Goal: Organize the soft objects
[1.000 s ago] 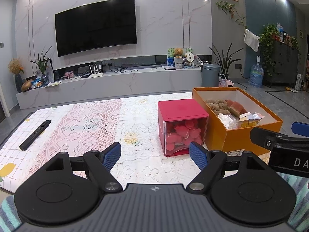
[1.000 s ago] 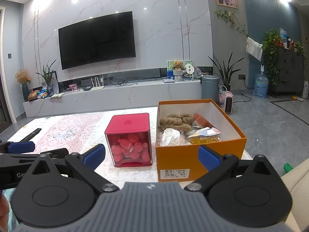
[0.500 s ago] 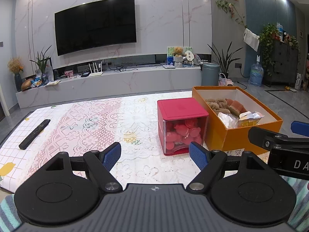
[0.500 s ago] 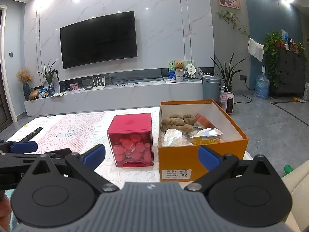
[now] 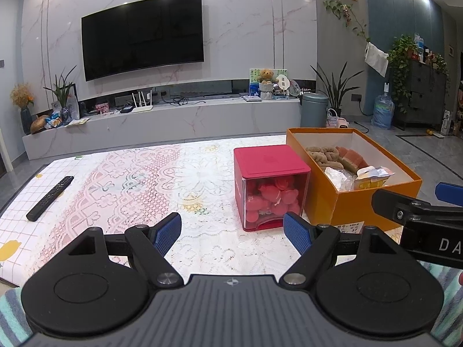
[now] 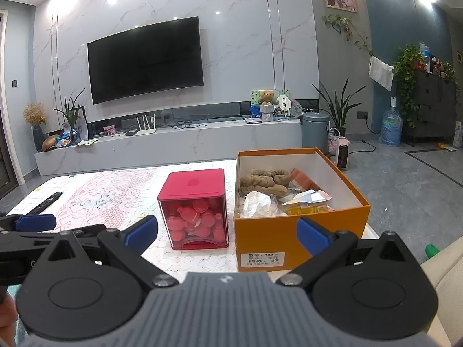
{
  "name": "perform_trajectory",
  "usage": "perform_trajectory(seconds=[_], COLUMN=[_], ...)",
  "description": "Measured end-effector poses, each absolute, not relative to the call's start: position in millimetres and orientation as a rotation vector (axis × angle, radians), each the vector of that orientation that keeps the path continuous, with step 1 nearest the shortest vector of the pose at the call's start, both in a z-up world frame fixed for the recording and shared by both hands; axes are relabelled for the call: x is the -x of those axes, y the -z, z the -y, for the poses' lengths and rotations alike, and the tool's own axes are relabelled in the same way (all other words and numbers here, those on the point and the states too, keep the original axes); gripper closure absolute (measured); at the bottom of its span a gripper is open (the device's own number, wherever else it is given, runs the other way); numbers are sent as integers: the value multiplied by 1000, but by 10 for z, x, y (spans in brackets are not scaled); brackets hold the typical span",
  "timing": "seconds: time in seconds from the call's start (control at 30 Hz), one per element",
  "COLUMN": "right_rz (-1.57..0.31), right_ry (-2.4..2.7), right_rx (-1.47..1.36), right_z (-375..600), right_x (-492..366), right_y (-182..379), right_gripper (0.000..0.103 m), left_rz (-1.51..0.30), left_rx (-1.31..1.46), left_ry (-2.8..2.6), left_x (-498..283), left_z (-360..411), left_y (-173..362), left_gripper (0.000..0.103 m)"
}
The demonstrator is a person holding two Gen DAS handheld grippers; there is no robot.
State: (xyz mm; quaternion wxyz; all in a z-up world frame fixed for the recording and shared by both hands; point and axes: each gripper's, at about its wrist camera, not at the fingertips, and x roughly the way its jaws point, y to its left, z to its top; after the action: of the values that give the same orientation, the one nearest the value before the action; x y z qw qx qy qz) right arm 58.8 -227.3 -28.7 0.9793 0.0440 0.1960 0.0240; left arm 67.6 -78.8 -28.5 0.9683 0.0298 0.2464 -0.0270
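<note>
Orange cardboard box [image 6: 301, 232], lid off, sits on the lace-covered table [image 5: 139, 190] at its right end. Inside: a tan knitted bundle [image 6: 264, 182] at the back, an orange-pink folded piece [image 6: 303, 182] beside it toward the right, a crumpled clear plastic wrap [image 6: 256, 204] at the front left, and a yellow packet [image 6: 308, 205] at the front. White label with print on the box's near face.

Red cube container [image 6: 194, 208] stands just left of the box, close but not clearly touching. Solid red lid, clear front; round pink-red pieces piled inside.

Left gripper [image 5: 232, 232] hovers low over the near table edge, blue pads wide apart, nothing between them. It points at the cloth just left of the red cube.

Right gripper [image 6: 227, 232] also spread wide and empty, held short of the table, aimed at the gap between cube and box. Each gripper shows at the edge of the other's view.

Black remote [image 5: 49, 198] lies well apart at the far left of the table. Wall-mounted television [image 6: 144, 59] behind.
</note>
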Motion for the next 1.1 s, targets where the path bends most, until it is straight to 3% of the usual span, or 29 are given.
perform_trajectory(seconds=[1.1], right_rz=[-401], right_ry=[-52], right_rx=[-84], right_z=[2283], right_x=[-604], right_y=[305], right_gripper=[3], left_rz=[-497], left_rx=[-59], left_ry=[48], left_x=[-648], left_z=[847], left_y=[296], left_gripper=[9])
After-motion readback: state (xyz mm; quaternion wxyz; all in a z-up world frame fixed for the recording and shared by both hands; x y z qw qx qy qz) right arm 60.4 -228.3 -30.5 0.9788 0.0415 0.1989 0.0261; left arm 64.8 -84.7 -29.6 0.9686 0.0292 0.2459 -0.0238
